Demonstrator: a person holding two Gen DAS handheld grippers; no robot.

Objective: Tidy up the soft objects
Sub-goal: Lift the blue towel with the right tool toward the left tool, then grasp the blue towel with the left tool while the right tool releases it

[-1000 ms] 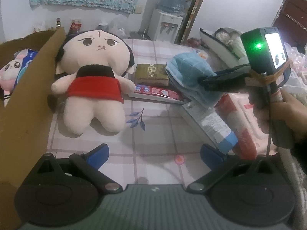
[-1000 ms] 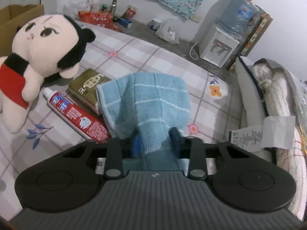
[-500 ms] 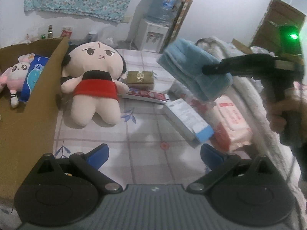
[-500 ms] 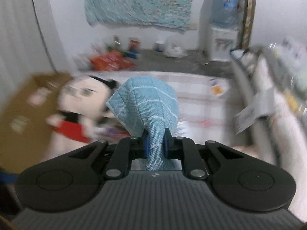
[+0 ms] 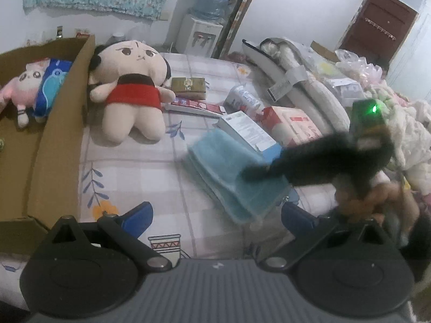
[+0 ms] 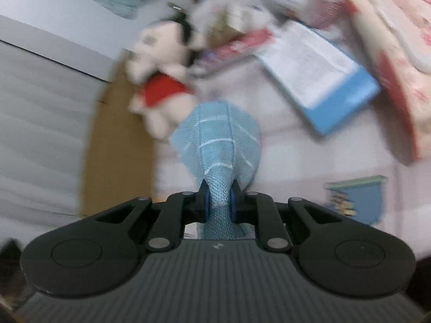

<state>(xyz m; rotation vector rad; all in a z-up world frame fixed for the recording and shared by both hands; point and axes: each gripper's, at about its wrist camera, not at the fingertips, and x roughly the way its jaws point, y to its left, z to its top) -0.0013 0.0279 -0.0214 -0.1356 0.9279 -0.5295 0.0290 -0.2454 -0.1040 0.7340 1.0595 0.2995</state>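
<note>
1. At the left edge of the bed (image 5: 140, 177) stands a brown cardboard box (image 5: 62, 123). A pink bunny toy (image 5: 20, 86) and a blue soft pack (image 5: 51, 86) already lie inside it. So I think part of the job is done.

2. Just beside the box wall lies a big doll in a red dress (image 5: 129, 91). It is soft too, and it is not in the box yet. It touches the box side with its head and arm.

3. The left gripper (image 5: 215, 215) is at the near edge of the bed. Its fingers are spread wide and hold nothing.

4. In the middle, a folded blue towel (image 5: 229, 172) is up in the air above the bed sheet, near the front edge. The right gripper (image 6: 219, 202) holds it. Its fingers are pinching the towel tight at one end. The towel is still well apart from the box, so I think it has to go across to the left.

5. Toward the right side of the bed lie hard things: a toothpaste box (image 5: 194, 106), a gold-green box (image 5: 188, 86), a white and blue box (image 5: 247, 132) and a red and white pack (image 5: 293, 126). I think these stay out, because they are not all soft.

6. What is left, I think: put the towel in the box, then the doll.
</note>
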